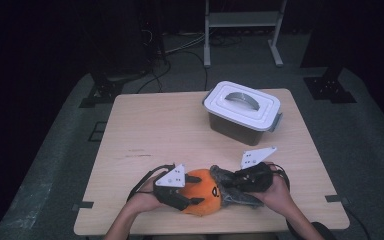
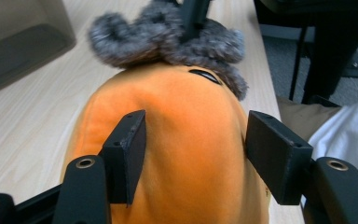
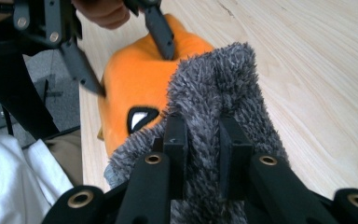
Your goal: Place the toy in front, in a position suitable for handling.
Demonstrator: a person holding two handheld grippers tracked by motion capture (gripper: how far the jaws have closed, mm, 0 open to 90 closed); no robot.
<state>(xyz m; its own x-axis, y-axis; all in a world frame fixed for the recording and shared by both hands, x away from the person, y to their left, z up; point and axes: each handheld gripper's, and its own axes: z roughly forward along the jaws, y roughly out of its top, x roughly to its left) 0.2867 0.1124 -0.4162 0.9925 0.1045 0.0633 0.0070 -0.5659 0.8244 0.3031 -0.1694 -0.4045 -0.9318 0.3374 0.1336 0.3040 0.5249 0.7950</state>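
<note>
An orange plush toy (image 1: 203, 194) with a grey furry tuft (image 1: 224, 179) lies near the table's front edge. My left gripper (image 1: 194, 190) stands open, its jaws straddling the orange body (image 2: 191, 107) and touching its sides. The right gripper (image 1: 230, 183) comes in from the right and is shut on the grey tuft (image 3: 214, 79), the fur pinched between its pads. In the right gripper view the orange body (image 3: 130, 79) lies behind the tuft, with the left gripper (image 3: 133, 70) around it. The left gripper view has the tuft (image 2: 140, 37) beyond the orange body.
A grey storage box with a white handled lid (image 1: 215, 102) stands shut at the back right of the wooden table (image 1: 155, 130). A white metal frame (image 1: 242, 20) stands on the floor beyond. Both forearms come in over the front edge.
</note>
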